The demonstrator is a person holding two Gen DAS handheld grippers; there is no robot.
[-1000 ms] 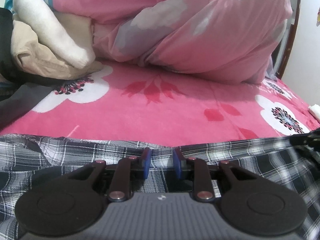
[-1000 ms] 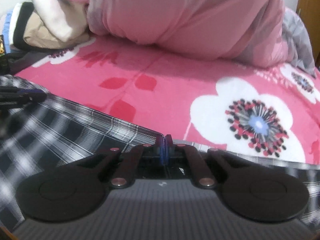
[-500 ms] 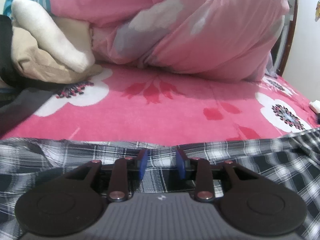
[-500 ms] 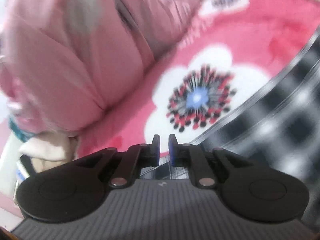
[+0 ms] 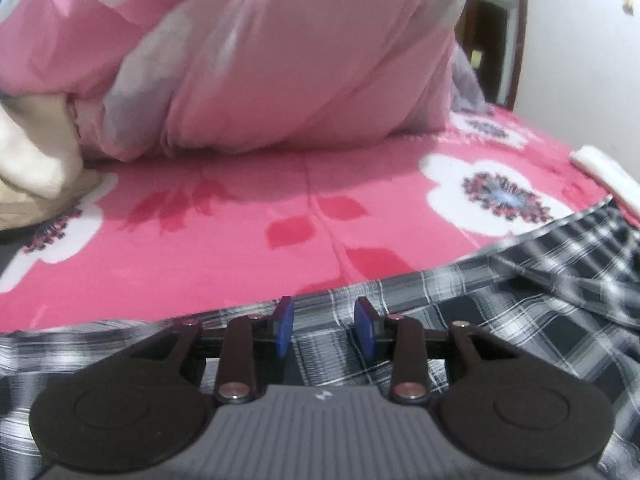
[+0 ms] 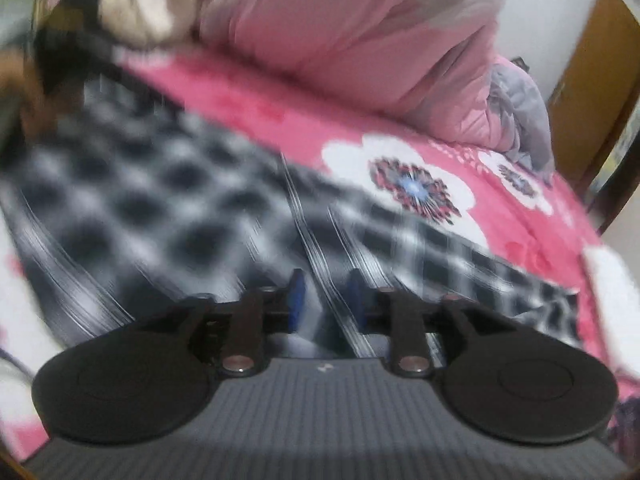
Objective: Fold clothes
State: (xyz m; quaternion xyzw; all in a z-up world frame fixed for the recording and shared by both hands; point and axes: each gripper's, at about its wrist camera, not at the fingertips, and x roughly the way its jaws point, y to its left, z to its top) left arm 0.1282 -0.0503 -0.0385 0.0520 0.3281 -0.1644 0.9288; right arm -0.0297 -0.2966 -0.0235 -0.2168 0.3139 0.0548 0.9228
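Left-wrist view: left tongs [image 5: 325, 326] stand parted and empty above the black-and-white plaid cloth garment [image 5: 520, 312], which spreads from 6 to 3 o'clock over the pink flowered bedsheet [image 5: 240, 216]. Right-wrist view, blurred: right tongs [image 6: 325, 300] are opening, pads clear of the plaid garment [image 6: 160, 208] beneath; puffy pink quilt [image 6: 360, 28] at 12 o'clock.

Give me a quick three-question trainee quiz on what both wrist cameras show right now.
1. True or false: the plaid garment lies on a pink floral bedsheet.
2. What sits bunched at the far side of the bed: A) pink comforter, B) suitcase, C) laundry basket?
3. Fill in: the left gripper has its jaws ____, gripping nothing.

Key: 1 true; 2 A; 3 open. The right gripper has its jaws opening above the plaid garment too, nothing pinched.
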